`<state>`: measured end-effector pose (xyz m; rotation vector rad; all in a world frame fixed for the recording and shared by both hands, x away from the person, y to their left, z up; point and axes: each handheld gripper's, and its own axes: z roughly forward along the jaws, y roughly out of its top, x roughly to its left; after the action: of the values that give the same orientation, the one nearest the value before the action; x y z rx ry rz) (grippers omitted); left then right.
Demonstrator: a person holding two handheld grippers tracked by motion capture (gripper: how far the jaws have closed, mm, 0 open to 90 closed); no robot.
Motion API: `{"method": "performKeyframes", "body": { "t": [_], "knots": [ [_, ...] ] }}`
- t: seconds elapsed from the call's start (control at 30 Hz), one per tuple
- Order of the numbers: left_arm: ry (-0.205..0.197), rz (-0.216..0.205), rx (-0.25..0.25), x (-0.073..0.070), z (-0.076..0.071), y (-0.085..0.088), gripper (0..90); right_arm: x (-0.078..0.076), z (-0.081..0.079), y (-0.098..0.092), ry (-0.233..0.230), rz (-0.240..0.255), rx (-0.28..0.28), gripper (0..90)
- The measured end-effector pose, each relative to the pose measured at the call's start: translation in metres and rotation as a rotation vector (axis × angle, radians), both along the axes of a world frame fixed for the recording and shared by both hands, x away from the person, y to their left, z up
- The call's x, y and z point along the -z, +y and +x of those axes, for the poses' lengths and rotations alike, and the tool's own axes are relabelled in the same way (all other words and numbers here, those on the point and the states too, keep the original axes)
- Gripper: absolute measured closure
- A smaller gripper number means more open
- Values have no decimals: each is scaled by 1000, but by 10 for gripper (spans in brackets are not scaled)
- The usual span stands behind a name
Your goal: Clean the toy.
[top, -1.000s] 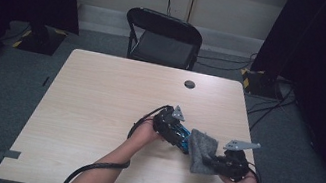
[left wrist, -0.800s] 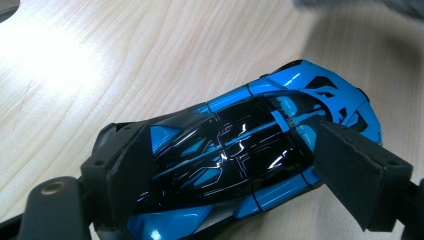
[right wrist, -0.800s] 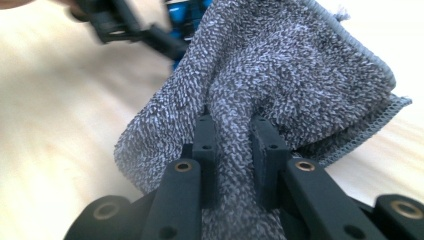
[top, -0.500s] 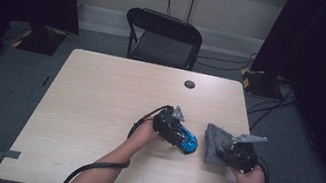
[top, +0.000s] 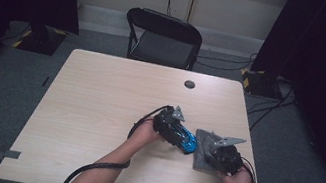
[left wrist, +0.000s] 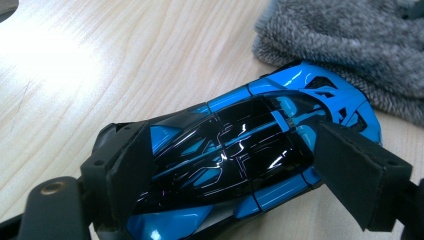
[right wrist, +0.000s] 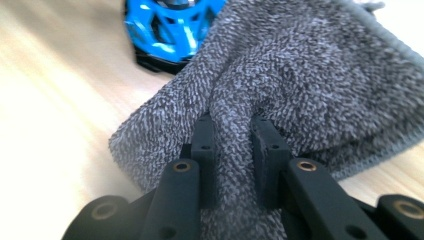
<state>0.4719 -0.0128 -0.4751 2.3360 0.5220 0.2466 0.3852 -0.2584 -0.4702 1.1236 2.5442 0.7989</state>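
The left tongs [left wrist: 235,165] are clamped across the middle of a glossy blue and black toy car [left wrist: 240,160], one pad on each flank, and the car sits on the desk [top: 98,100] toward its right near part, nose pointing at a grey towel [top: 202,149] that lies just beside it and looks to touch its front end. The right tongs [right wrist: 234,145] are pinched almost closed on a bunched ridge of that towel [right wrist: 300,75], with the rest of the cloth spread flat on the wood. The work looks like wiping the car with the cloth, and the weak point is the hold on each thing. The car's shell is smooth and curved, so the 2 foam pads [left wrist: 350,170] could slide along it if the cloth drags hard, letting the car twist or pop out toward the right edge of the desk, which is not far off in the high view. The pinch on the towel takes only 1 fold; a pull against the car's vents or wheels could tug that fold free and leave the cloth behind. A loose corner could also snag under the car's nose [right wrist: 170,25] and shove it sideways instead of rubbing it clean.
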Motion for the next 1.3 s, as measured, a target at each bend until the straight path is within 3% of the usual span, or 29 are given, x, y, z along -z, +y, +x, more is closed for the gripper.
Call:
{"method": "performKeyframes", "body": {
  "t": [0.57,0.93,1.3],
  "knots": [
    [-4,4,4,0,0,0,165,4,-16,18,90,129,-103,750],
    [-6,-2,2,0,-1,-1,166,4,-21,41,109,159,-191,750],
    [-2,-9,1,1,-1,-1,168,-4,-30,36,115,217,-257,752]
  ]
}}
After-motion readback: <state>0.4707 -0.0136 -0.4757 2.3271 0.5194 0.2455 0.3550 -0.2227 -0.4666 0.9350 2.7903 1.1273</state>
